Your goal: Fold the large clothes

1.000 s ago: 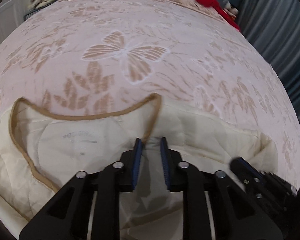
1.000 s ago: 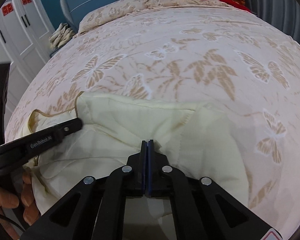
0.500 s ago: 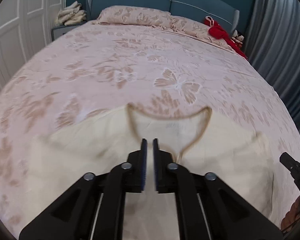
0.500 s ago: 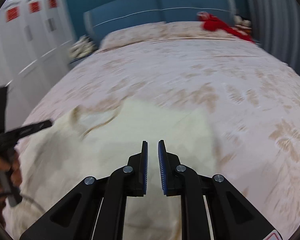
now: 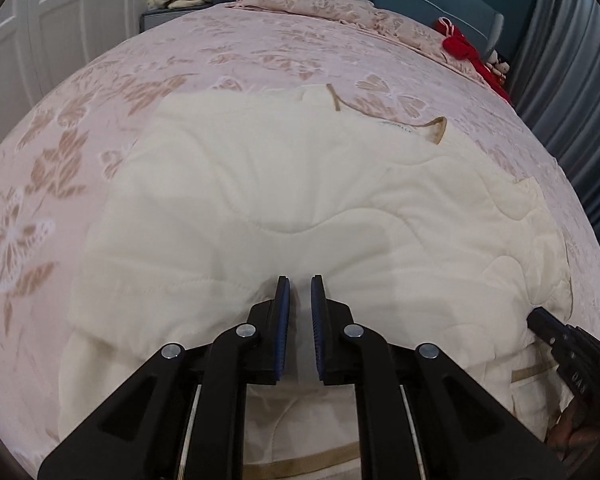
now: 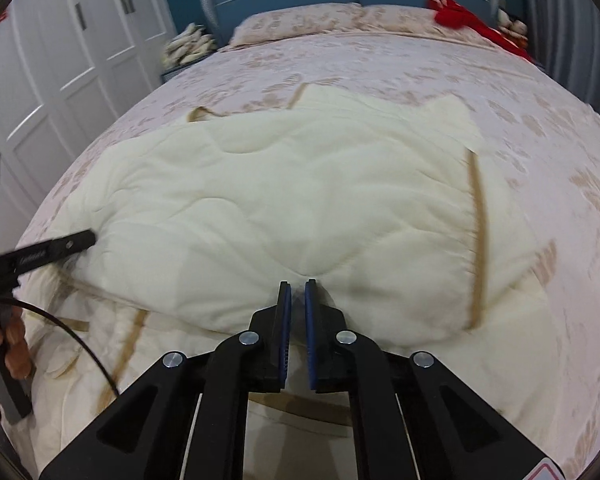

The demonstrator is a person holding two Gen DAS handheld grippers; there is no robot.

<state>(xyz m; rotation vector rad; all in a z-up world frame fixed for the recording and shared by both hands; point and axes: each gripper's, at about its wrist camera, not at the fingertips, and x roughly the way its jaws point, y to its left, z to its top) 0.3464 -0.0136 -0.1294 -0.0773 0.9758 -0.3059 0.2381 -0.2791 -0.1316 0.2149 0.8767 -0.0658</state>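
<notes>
A cream quilted garment [image 5: 300, 180] [image 6: 300, 184] with tan trim lies spread on the bed, its collar [image 5: 436, 128] [image 6: 198, 112] at the far end. Its upper layer lies over a lower layer whose trim shows near me. My left gripper [image 5: 300, 280] is nearly shut at the near middle of the upper layer, and the fabric puckers into its tips. My right gripper [image 6: 296, 284] pinches the same layer further right, with creases running into its narrow gap. Each gripper's tip shows in the other's view: the right gripper [image 5: 540, 316] and the left gripper [image 6: 88, 236].
The bed [image 5: 180, 64] [image 6: 420, 64] has a pink butterfly cover and pillows [image 6: 296, 24] against a blue headboard. A red cloth [image 5: 460, 46] [image 6: 456, 12] lies at its far right corner. White wardrobes [image 6: 60, 40] stand left, grey curtains [image 5: 572, 80] right. A hand [image 6: 16, 344] holds the left gripper.
Both grippers have drawn back from the collar toward the near end, so the whole garment now shows. The right jaws parted midway and have narrowed again. The left jaws have narrowed.
</notes>
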